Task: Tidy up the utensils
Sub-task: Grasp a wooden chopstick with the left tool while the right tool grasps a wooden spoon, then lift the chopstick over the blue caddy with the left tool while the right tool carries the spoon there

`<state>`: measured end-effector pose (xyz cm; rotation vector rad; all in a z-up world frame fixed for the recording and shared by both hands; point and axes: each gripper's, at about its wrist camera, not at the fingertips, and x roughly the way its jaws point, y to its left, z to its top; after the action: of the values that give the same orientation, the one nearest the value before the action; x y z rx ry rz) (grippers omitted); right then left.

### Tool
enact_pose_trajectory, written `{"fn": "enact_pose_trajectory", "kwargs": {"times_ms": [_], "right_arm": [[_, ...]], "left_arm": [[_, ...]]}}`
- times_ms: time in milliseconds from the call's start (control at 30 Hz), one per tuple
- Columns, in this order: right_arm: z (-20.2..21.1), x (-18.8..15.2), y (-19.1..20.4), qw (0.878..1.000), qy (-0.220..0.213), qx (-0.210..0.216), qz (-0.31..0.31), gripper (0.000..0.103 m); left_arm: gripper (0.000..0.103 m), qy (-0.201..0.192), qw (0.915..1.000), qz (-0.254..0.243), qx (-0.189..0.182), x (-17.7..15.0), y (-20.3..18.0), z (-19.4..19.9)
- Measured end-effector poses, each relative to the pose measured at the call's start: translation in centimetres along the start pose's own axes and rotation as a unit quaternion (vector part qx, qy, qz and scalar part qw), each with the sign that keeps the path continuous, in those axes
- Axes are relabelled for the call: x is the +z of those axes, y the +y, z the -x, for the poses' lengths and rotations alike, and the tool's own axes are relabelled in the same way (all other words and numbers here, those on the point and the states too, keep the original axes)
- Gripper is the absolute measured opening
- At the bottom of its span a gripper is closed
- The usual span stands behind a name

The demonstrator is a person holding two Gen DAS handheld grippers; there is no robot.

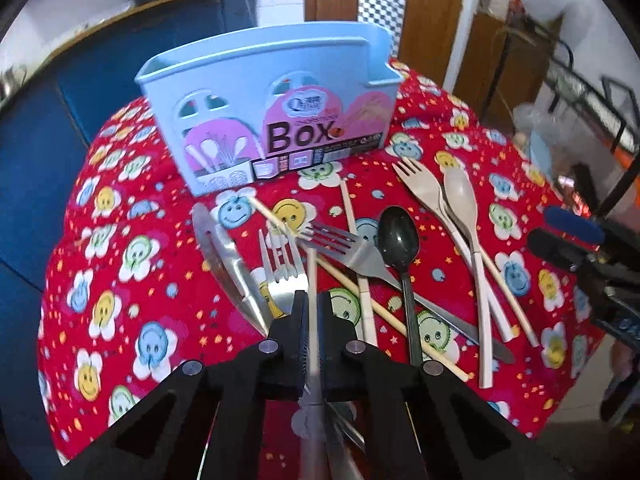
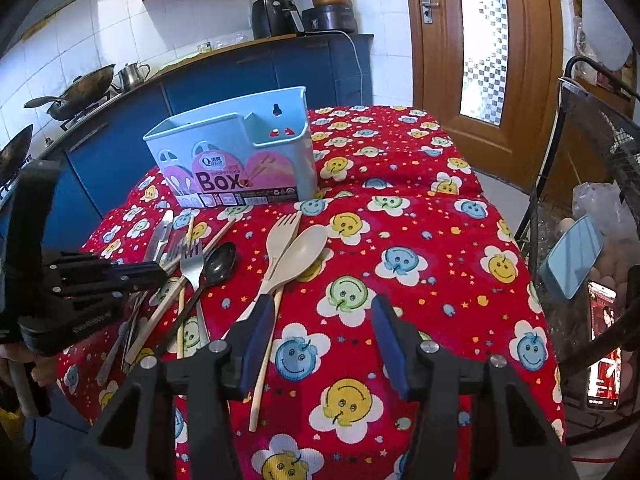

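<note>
A light blue utensil box (image 1: 264,100) stands at the back of the red smiley tablecloth; it also shows in the right wrist view (image 2: 236,152). In front of it lie a knife (image 1: 224,260), two metal forks (image 1: 280,268), a black spoon (image 1: 398,240), a beige fork (image 1: 420,184), a beige spoon (image 1: 462,196) and loose chopsticks (image 1: 352,216). My left gripper (image 1: 313,300) is shut on a wooden chopstick (image 1: 312,280) just above the pile. My right gripper (image 2: 324,316) is open and empty, low over the cloth right of the beige spoon (image 2: 304,248).
A blue kitchen counter (image 2: 256,68) with woks and appliances runs behind the table. A black wire rack (image 2: 580,200) with a phone (image 2: 604,344) stands to the right. A wooden door (image 2: 480,40) is behind.
</note>
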<state>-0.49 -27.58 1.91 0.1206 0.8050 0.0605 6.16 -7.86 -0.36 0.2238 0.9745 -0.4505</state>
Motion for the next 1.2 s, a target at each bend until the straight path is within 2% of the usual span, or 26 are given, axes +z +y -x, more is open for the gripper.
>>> {"fn": "enact_pose_trajectory", "kwargs": {"times_ms": [267, 500, 700, 767, 900, 1067, 1200], "right_arm": [[-0.4, 0.3, 0.2, 1.0, 0.014, 0.011, -0.007, 0.054], [-2.2, 1.3, 0.0, 0.998, 0.04, 0.034, -0.032, 0.053], [-4.4, 2.6, -1.3, 0.994, 0.062, 0.046, -0.071, 0.048], [-5.3, 3.1, -1.8, 0.992, 0.07, 0.054, -0.086, 0.046], [-6.9, 3.9, -2.9, 0.987, 0.082, 0.078, -0.114, 0.033], [-7.9, 4.4, -3.4, 0.984, 0.083, 0.102, -0.123, 0.011], [-7.2, 4.6, -3.2, 0.983, 0.069, 0.124, -0.118, 0.006]], "left_arm": [[0.004, -0.029, 0.9986, 0.043, -0.011, -1.5, 2.3, 2.2], [0.004, -0.075, 0.9933, 0.086, -0.018, -2.0, 4.7, 4.5], [0.004, -0.117, 0.9881, 0.097, -0.026, -1.9, 5.7, 5.6], [0.004, -0.128, 0.9864, 0.098, -0.033, -1.6, 5.8, 5.8], [0.004, -0.152, 0.9819, 0.104, -0.045, -0.9, 6.2, 6.3], [0.004, -0.18, 0.9764, 0.107, -0.052, 0.2, 6.6, 7.2], [0.004, -0.202, 0.972, 0.108, -0.054, 1.0, 6.7, 8.1]]}}
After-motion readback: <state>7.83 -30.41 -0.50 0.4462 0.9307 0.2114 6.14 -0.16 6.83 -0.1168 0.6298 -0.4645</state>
